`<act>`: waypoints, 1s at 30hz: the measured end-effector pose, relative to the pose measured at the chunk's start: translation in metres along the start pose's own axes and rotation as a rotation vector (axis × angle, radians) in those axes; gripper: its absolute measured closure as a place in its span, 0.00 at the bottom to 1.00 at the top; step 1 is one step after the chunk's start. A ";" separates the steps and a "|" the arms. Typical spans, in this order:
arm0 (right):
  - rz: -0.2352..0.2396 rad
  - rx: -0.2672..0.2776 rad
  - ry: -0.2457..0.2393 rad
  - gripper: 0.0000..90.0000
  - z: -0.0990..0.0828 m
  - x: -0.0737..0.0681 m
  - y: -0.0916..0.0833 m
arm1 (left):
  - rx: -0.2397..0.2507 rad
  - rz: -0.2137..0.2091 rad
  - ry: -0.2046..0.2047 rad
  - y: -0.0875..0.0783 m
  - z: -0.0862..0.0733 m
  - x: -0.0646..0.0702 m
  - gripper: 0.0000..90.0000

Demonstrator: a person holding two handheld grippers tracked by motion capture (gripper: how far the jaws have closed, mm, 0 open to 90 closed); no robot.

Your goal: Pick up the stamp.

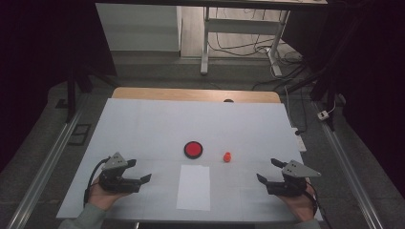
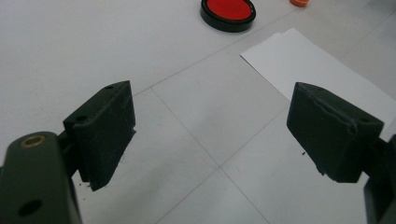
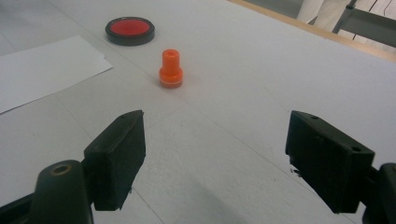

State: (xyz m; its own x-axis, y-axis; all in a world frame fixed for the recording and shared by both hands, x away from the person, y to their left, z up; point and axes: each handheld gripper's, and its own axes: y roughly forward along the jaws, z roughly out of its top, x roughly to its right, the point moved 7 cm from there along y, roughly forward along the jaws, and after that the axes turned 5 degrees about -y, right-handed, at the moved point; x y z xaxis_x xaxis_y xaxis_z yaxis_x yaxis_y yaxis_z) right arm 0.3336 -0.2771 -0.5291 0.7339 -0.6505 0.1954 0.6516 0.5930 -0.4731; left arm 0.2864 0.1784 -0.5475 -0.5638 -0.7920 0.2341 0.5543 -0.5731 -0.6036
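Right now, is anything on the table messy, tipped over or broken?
Nothing stands out. The orange stamp stands upright, the round red ink pad lies flat and open beside it, and the white sheet of paper lies flat. Both the left gripper and the right gripper are open and empty.

Wooden table (image 1: 143, 93), top mostly covered by a large pale grey-white sheet (image 1: 143, 129); bare wood strip shows along the far edge, upper centre of the high view. Thin seam lines cross the sheet. On it: round black-rimmed pad with red inside (image 1: 193, 149), centre of frame; small orange plastic stamp (image 1: 227, 156), upright, near the pad's right, apart from it; white rectangular sheet of paper (image 1: 193, 187), lying flat below the pad, lower centre.
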 end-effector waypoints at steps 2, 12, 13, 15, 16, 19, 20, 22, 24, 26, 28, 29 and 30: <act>0.006 -0.002 0.008 0.23 -0.002 0.001 0.000 | 0.005 0.004 0.000 0.000 0.001 -0.002 0.18; 0.019 0.018 0.032 0.26 0.000 0.000 -0.002 | 0.034 0.007 -0.008 -0.002 0.004 -0.003 0.18; 0.020 0.015 0.029 0.26 0.000 -0.001 -0.002 | 0.036 0.008 -0.007 -0.002 0.004 -0.002 0.18; 0.025 0.016 0.031 0.27 0.000 -0.002 -0.003 | 0.035 0.008 -0.006 -0.002 0.003 -0.002 0.18; 0.026 0.017 0.033 0.27 0.000 -0.002 -0.003 | 0.029 0.009 0.002 -0.001 0.003 -0.001 0.18; 0.031 0.016 0.037 0.27 -0.001 -0.002 -0.002 | 0.025 0.010 0.007 0.000 0.002 0.000 0.18; 0.031 0.016 0.037 0.28 0.000 -0.002 -0.002 | 0.025 0.010 0.007 0.000 0.002 0.000 0.18; 0.031 0.013 0.036 0.28 -0.001 -0.002 -0.002 | 0.025 0.011 0.013 0.001 0.003 0.000 0.18; 0.031 0.011 0.035 0.28 0.000 -0.003 -0.002 | 0.024 0.012 0.015 0.002 0.002 0.000 0.18; 0.032 0.011 0.036 0.28 0.001 -0.004 -0.003 | 0.023 0.015 0.019 0.002 0.002 -0.001 0.18; 0.028 0.014 0.031 0.28 0.003 -0.004 -0.003 | 0.025 0.017 0.019 0.002 0.001 -0.001 0.18; 0.027 0.015 0.034 0.28 0.004 -0.005 -0.003 | 0.026 0.016 0.022 0.001 0.001 -0.001 0.18; 0.030 0.017 0.035 0.28 0.006 -0.006 -0.002 | 0.026 0.018 0.023 0.001 0.001 -0.001 0.18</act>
State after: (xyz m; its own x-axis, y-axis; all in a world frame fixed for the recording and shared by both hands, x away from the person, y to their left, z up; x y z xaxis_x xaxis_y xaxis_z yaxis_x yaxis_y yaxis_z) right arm 0.3290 -0.2722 -0.5244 0.7465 -0.6480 0.1511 0.6325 0.6207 -0.4632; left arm 0.2881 0.1782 -0.5473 -0.5673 -0.7974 0.2058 0.5799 -0.5642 -0.5876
